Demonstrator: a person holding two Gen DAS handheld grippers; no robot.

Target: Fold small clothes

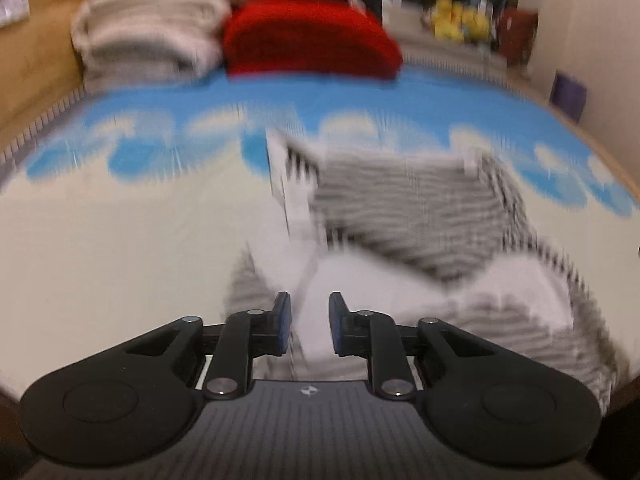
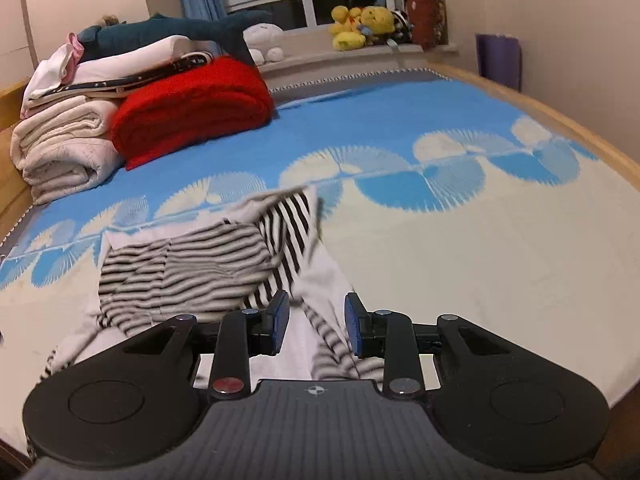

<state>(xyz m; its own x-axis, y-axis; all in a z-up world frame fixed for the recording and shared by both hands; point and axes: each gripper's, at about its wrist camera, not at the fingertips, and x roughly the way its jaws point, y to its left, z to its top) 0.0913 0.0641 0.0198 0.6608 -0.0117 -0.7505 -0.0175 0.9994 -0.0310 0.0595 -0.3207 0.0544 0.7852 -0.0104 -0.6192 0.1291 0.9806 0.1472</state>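
A small black-and-white striped garment lies crumpled on the bed, partly folded over itself with its white inner side showing. It also shows, blurred, in the left wrist view. My left gripper is open with nothing between its fingers, just above the garment's near left part. My right gripper is open and empty over the garment's near right edge, with a striped strip running between the fingers below.
The bed cover is cream with a blue fan pattern. A red folded blanket and a stack of cream blankets sit at the far left. Yellow plush toys stand on the windowsill. A wooden bed rim runs along the right.
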